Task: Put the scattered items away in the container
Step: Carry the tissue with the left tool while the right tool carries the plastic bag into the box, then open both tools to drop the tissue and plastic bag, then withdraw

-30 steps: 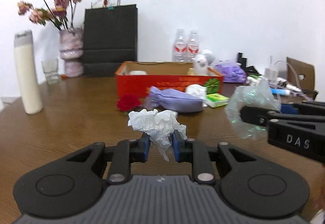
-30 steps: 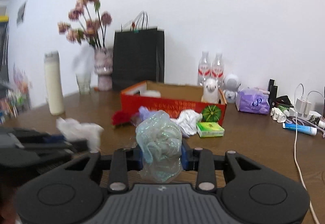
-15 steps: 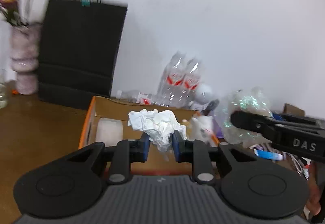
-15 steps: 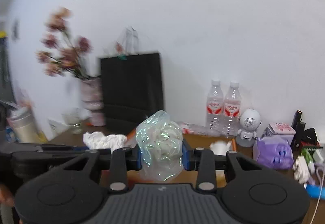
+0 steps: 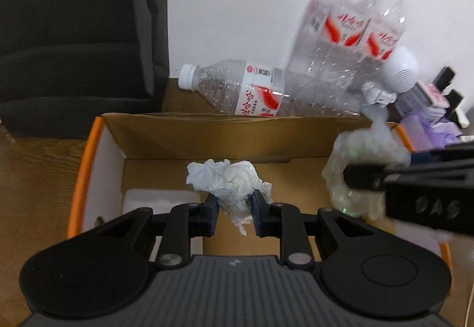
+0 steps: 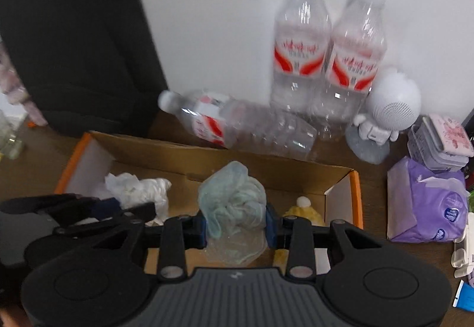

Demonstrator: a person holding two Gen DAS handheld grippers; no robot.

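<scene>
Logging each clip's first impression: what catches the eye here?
Two black grippers over an orange-rimmed cardboard box: the left gripper pinches a crumpled white tissue, the right gripper a pale green plastic wad. Behind the box, a clear water bottle lies beside two upright ones.

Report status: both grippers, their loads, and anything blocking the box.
Left hand-held gripper shut on crumpled tissue, over the box. Right hand-held gripper shut on plastic wrap, also over it. Nothing blocks the drop.
</scene>
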